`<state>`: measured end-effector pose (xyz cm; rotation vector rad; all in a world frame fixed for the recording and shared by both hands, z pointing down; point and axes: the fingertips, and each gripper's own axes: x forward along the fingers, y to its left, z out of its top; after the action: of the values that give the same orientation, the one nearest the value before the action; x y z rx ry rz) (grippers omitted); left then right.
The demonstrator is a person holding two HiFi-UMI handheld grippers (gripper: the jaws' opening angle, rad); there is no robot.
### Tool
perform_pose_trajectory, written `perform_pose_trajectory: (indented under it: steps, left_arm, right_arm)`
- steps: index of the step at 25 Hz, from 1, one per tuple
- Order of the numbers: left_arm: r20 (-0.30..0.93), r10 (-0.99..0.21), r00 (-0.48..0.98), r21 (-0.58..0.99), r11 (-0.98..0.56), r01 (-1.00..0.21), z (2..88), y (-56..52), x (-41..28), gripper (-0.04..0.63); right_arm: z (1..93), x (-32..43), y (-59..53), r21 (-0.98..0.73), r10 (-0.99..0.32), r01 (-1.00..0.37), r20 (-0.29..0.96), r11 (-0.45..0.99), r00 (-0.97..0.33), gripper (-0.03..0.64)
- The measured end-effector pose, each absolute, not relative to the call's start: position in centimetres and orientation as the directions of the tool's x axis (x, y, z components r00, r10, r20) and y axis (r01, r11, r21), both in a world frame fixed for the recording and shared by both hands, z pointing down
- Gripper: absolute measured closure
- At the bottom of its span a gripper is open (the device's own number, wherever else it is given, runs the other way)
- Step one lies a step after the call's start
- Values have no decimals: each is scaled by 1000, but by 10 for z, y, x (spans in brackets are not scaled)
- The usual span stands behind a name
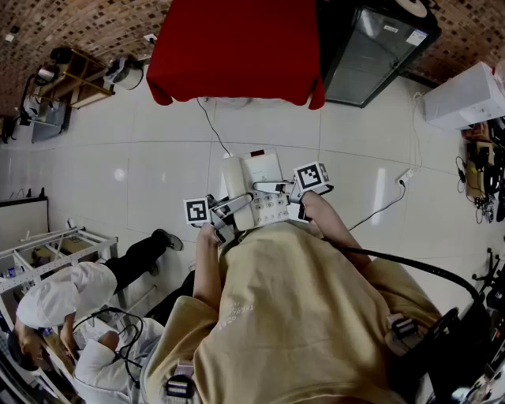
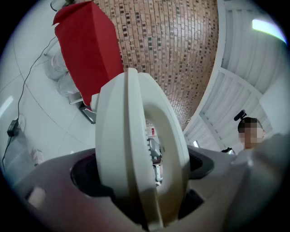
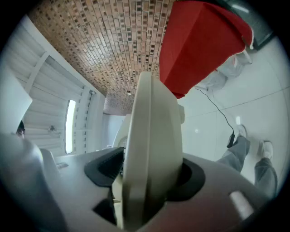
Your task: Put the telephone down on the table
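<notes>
Telephone (image 2: 136, 149) clamped between jaws of left gripper (image 1: 235, 207), right gripper (image 1: 270, 188).

The head view looks steeply down over the person's (image 1: 300, 316) shoulders. The left and right gripper views sit close against the telephone (image 2: 136, 149) from opposite sides, facing level. All three share it and the red-draped counter (image 1: 237, 47).

Lab-like workroom; brick wall (image 1: 79, 24), white tiled floor (image 1: 158, 142), trailing cables (image 1: 211, 126), equipment cart (image 1: 75, 79)
</notes>
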<state>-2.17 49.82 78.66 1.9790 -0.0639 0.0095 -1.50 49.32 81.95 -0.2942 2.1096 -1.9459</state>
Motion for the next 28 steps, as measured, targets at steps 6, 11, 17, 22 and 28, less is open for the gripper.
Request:
perform_pose_trajectory:
  steps: [6,11,17,22,28]
  left_arm:
    - [41,-13,999,908,-418,-43,795,463,-20,138]
    - [-16,27,999,898,-439,27,766,418,-42,138]
    - [-68,-16,998,963,-262,62,781,361,-58,138]
    - [-89,17,996,912,-401,88,764,312,-75,138]
    - [-69,52,996,969,-234,80,753,307,-83,138]
  right_arm:
    - [843,-22,461,-999,-320,-15,5,30,-947,341]
    - [822,-41,414,-996,-363,-83,63,40,-930,337]
    - [821,-47,347,-988,-358,-147,118,56,-926,331]
    - [824,-70,305,-986,-367,-159,129,54,-921,330]
    - [798,-72,293,-987,-415,-159,147,-4,-898,327]
